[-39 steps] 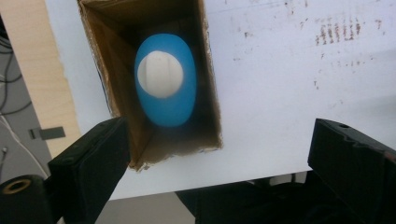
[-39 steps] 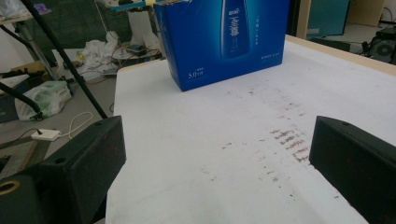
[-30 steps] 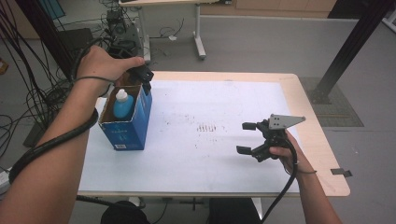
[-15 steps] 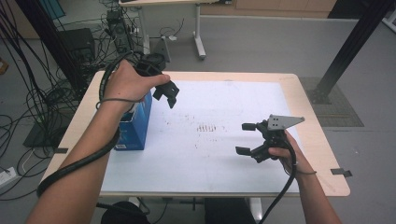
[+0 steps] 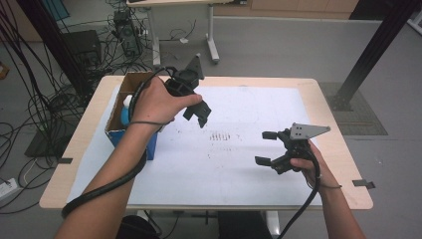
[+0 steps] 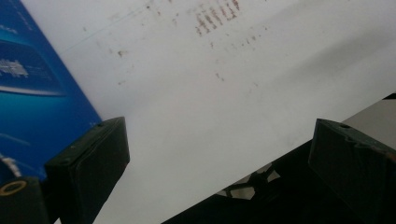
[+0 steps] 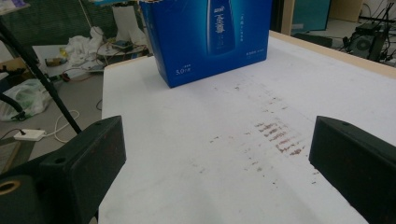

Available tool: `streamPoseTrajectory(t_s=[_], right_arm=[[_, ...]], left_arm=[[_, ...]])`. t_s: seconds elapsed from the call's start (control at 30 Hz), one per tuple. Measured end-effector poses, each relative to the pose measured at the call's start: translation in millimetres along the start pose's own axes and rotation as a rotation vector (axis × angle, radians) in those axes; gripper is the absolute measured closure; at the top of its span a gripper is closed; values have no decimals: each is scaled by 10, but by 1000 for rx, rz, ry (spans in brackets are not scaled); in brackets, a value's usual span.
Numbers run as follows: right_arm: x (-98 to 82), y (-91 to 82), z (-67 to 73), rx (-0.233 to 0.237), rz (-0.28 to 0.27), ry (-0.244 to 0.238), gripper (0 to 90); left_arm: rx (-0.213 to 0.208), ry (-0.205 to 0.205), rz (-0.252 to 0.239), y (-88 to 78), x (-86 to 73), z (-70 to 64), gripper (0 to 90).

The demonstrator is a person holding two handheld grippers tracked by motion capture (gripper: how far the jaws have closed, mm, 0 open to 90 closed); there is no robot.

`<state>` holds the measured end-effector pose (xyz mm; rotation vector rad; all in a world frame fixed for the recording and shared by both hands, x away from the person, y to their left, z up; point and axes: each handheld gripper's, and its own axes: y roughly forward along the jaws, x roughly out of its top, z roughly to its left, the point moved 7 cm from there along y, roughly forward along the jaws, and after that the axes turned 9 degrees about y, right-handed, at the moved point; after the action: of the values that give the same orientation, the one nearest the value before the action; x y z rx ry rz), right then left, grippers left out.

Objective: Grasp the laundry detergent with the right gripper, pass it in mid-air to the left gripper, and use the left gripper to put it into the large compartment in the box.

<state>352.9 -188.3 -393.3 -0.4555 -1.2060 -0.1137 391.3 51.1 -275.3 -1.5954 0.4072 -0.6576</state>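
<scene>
Blue box (image 5: 130, 130) with a bottle (image 5: 127, 109) inside stands at the worktop's (image 5: 328, 107) left edge. We see the left gripper (image 5: 196, 113) just right of it, jaws wide, empty. Right gripper (image 5: 266, 148) well apart, likewise agape; stained white sheet (image 5: 239, 164) between.

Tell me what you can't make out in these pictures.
- Bottle in the box, high view: mostly hidden by the box wall and the left hand.
- Small print on the box, right gripper view: too small to read.
- Box top, right gripper view: cut off by the upper edge.
- Box, left gripper view: cut by the left edge, blurred.
</scene>
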Motion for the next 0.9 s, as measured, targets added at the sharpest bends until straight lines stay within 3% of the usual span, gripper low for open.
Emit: streamPoseTrajectory(t_s=[0.43,0.67,0.9], right_arm=[[-20,-45,-9,-13,1,4,36],[2,-78,-29,-25,-7,8,36],[19,-79,-34,-25,-13,8,36]], left_arm=[[-46,25,16,412,7,-188,58],[-28,20,31,623,-26,-203,58],[-55,11,47,837,-58,-240,58]])
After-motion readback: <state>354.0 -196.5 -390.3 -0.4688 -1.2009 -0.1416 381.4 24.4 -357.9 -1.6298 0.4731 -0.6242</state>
